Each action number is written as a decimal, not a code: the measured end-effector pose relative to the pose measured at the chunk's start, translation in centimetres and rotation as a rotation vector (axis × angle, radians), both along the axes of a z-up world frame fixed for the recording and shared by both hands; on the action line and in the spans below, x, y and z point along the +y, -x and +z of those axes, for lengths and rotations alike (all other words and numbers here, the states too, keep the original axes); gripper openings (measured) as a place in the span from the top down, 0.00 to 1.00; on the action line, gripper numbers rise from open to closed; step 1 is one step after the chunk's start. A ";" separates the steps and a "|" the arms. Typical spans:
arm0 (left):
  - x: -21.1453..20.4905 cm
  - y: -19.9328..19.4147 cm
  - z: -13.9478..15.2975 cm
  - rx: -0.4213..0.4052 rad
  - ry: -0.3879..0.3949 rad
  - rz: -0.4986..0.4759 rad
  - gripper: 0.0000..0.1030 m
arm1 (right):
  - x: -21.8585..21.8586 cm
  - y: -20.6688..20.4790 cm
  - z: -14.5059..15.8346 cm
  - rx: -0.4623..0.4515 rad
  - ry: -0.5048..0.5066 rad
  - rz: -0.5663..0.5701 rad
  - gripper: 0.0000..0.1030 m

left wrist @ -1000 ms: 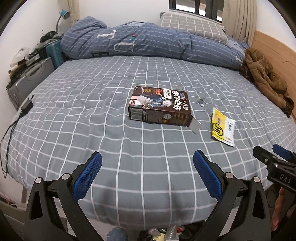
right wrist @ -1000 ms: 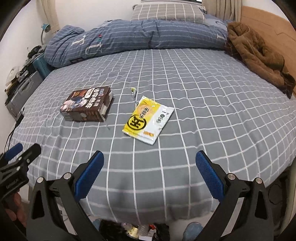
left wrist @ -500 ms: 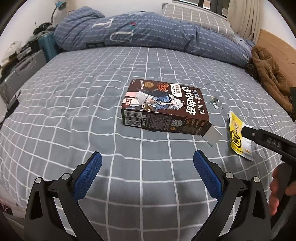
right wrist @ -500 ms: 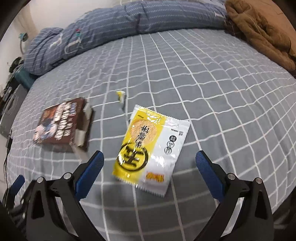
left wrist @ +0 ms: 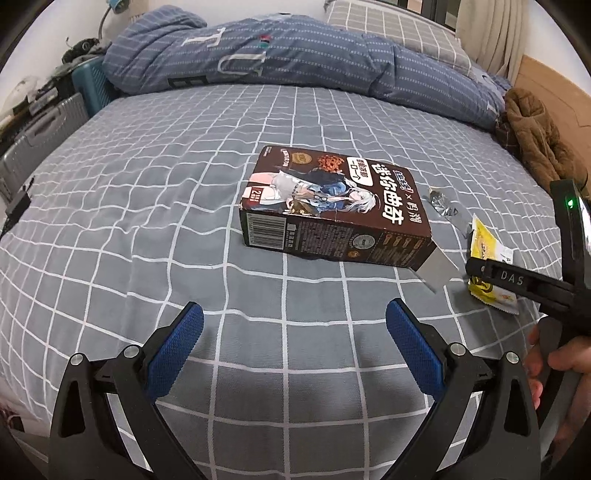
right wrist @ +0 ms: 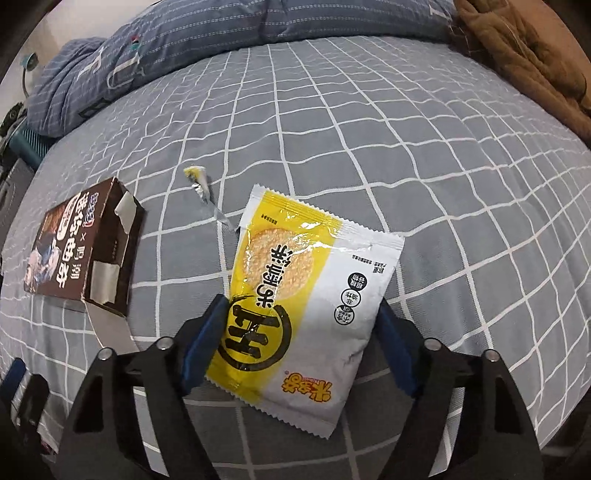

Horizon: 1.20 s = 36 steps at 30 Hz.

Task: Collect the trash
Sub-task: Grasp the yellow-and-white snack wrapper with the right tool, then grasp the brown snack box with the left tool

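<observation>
A yellow and white snack packet (right wrist: pixel 303 291) lies flat on the grey checked bed (right wrist: pixel 424 155). My right gripper (right wrist: pixel 301 306) straddles the packet's near half, its jaws closing; the blue pads (right wrist: pixel 203 339) sit at the packet's side edges and the packet is not crumpled. In the left wrist view the same packet (left wrist: pixel 487 247) shows behind the right gripper's black finger (left wrist: pixel 517 280). A dark brown biscuit box (left wrist: pixel 332 206) with a torn-open end (right wrist: pixel 107 266) lies ahead of my left gripper (left wrist: pixel 294 308), which is open and holds nothing. A torn foil strip (right wrist: pixel 201 184) lies between box and packet.
A rolled blue duvet (left wrist: pixel 295 62) and a checked pillow (left wrist: pixel 388 26) line the far side of the bed. A brown coat (left wrist: pixel 535 147) lies at the right edge by the wooden headboard. Suitcases (left wrist: pixel 37 136) stand off the left side. A hand (left wrist: pixel 554 358) grips the right tool.
Both grippers came down toward the bed. The right one moved over the yellow packet and its jaws narrowed around it. The left one drew closer to the box, then held still.
</observation>
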<state>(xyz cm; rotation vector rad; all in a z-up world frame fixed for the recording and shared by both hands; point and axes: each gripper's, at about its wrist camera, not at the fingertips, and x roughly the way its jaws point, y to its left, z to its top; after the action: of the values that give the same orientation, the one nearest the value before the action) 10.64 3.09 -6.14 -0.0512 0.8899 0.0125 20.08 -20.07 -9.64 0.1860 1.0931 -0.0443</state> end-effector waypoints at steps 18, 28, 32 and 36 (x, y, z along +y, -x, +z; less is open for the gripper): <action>-2.7 -5.0 1.2 0.034 -0.143 -0.311 0.06 | 0.2 0.6 0.6 -0.029 0.074 0.104 0.85; -3.9 -10.1 4.3 0.046 -0.315 -0.757 0.07 | -0.9 1.1 1.0 -0.039 0.031 0.142 0.89; -4.7 -11.4 4.6 0.107 -0.385 -0.940 0.07 | -1.1 1.4 1.3 -0.045 0.025 0.163 0.89; -5.4 -13.2 4.3 0.172 -0.413 -1.066 0.07 | -1.6 1.2 1.5 -0.047 0.005 0.170 0.89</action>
<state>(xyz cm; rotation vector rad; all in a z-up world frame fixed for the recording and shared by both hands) 23.85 -2.36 -1.84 0.8214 0.9809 -0.8007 18.89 -21.72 -8.10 0.0889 1.0587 0.1086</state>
